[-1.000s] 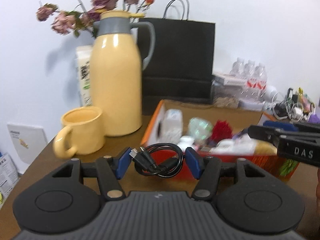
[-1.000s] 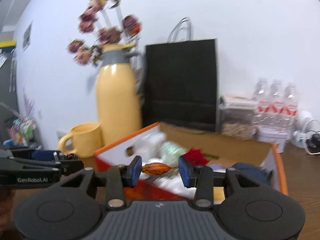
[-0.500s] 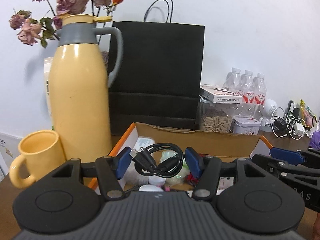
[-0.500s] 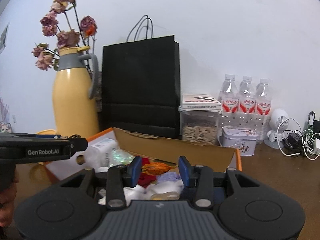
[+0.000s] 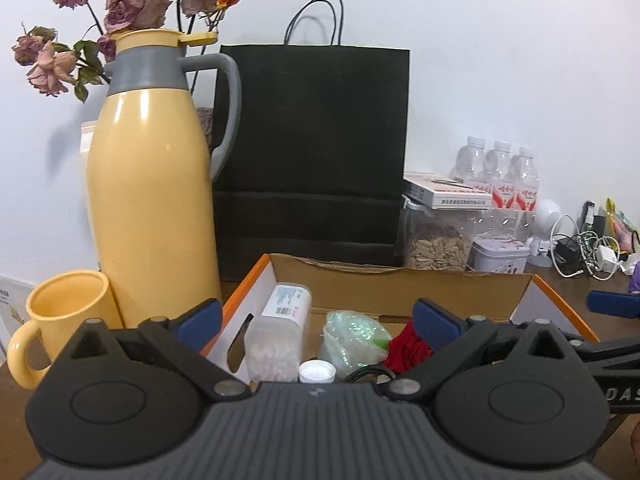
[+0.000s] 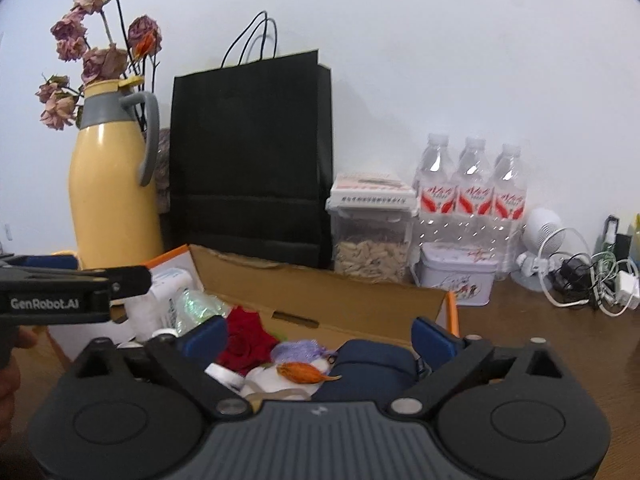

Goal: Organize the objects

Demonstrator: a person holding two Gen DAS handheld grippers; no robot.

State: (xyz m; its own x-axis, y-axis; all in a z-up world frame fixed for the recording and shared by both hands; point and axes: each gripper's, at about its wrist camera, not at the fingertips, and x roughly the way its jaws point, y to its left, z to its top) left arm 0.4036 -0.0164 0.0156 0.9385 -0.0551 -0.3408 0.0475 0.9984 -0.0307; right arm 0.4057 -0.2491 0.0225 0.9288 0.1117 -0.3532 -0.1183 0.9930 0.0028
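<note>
Both grippers, the left gripper [image 5: 316, 316] and the right gripper [image 6: 320, 334], hover with fingers wide apart, holding nothing, over an open cardboard box [image 6: 320, 284]. Inside lie a black cable [image 5: 366, 372], an orange dried bud [image 6: 306, 372] lying crosswise, and one red rose [image 6: 244, 340]. Three water bottles [image 6: 472, 184] stand behind on the worktop [image 6: 540, 332].

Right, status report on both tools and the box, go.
Left tool open, empty. Right tool open, empty. Black cable and orange dried bud lying in cardboard box. Nothing blocking.
</note>
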